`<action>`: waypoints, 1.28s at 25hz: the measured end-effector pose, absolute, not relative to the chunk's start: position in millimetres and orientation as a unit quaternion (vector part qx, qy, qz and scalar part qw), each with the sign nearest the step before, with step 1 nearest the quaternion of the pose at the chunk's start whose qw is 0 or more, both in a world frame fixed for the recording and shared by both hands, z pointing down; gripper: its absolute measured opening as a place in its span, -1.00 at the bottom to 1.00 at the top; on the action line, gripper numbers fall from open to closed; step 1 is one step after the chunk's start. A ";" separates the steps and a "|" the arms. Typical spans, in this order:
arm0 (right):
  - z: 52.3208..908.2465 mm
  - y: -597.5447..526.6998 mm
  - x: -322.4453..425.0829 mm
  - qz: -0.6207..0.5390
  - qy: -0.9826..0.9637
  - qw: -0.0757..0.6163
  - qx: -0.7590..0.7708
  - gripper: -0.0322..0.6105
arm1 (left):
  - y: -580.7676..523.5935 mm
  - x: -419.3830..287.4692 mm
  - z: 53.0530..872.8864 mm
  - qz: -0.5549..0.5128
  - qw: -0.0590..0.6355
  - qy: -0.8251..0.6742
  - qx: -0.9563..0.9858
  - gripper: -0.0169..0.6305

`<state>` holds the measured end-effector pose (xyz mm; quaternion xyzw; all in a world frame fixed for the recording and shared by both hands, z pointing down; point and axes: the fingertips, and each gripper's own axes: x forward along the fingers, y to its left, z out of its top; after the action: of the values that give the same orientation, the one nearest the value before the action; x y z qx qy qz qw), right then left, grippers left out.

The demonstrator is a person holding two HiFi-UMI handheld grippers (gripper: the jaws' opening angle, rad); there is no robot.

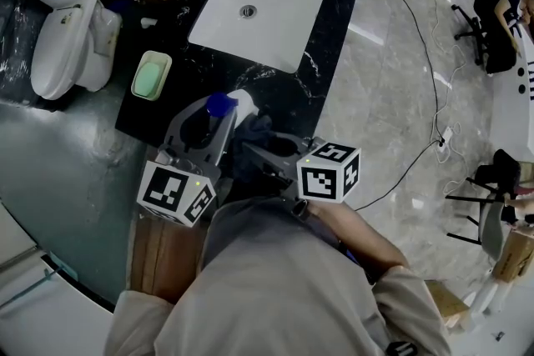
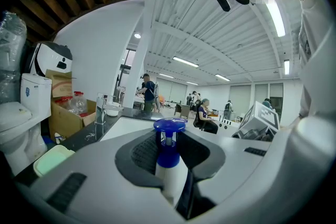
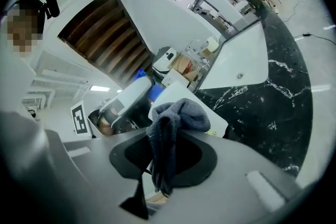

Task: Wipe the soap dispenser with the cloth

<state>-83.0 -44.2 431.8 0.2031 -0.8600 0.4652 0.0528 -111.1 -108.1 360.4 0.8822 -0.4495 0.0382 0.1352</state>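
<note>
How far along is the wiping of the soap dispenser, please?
Done: the left gripper is shut on the soap dispenser and the right gripper on the grey cloth. In hand: the cloth sits close by the dispenser's side. Left: the wiping itself; the pictures don't show how much of the dispenser is already wiped.

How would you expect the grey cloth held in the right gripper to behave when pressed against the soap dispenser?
The cloth is probably floppy and light: it bunches up and droops in folds between the jaws. It would likely mould round the soap dispenser rather than shove it.
</note>
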 end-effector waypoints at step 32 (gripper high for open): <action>380.0 -62.7 -79.0 0.438 -0.878 -0.002 0.194 -0.68 | -108.3 -109.9 360.7 0.038 0.133 -0.441 0.887 -0.68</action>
<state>-79.0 -62.7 380.0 0.1939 -0.8778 0.4380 -0.0025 -109.9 -108.3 360.7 0.8866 -0.4415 0.0385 0.1327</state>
